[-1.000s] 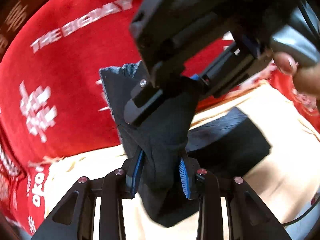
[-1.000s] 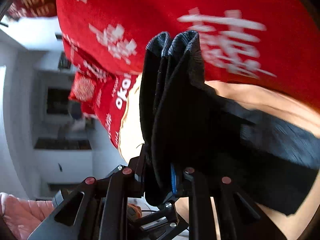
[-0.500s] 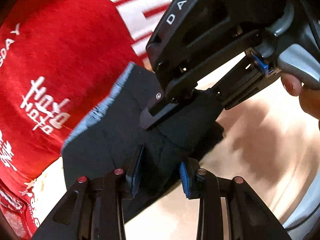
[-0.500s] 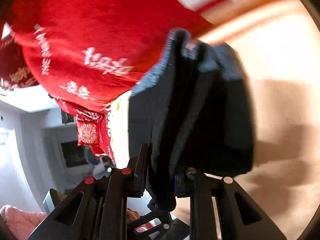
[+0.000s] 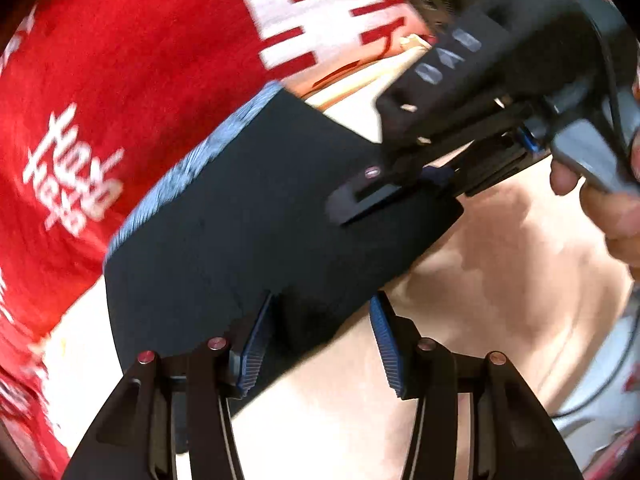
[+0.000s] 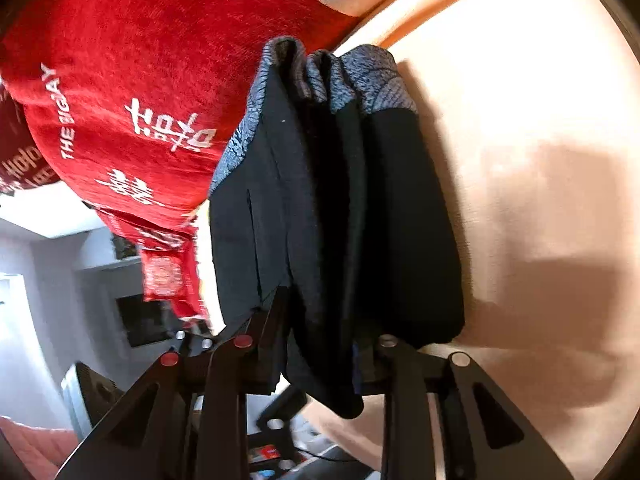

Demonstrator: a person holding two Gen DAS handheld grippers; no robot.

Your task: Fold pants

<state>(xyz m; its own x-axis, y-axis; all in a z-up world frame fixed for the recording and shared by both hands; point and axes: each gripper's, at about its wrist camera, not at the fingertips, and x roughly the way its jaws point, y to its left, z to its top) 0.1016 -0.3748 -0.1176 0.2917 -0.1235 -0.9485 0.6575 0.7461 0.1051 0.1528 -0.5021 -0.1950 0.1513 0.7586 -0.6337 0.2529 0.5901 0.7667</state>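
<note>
Cream bedsheet (image 5: 500,300) now bears the pants (image 5: 260,220); left tool (image 5: 320,344) has opened, right tool (image 6: 320,344) still clamps them.

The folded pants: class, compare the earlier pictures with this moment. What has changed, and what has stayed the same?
The pants came down onto the beige sheet. The left gripper opened and let go; fabric lies between its spread fingers. The right gripper stays clamped on the stacked folds.

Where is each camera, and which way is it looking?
Left wrist: sits on the left gripper, looks along its open fingers at the pants; the right gripper and the person's hand show.
Right wrist: sits on the right gripper, looks along fingers shut on the pants.
Both share the pants and red blanket.
</note>
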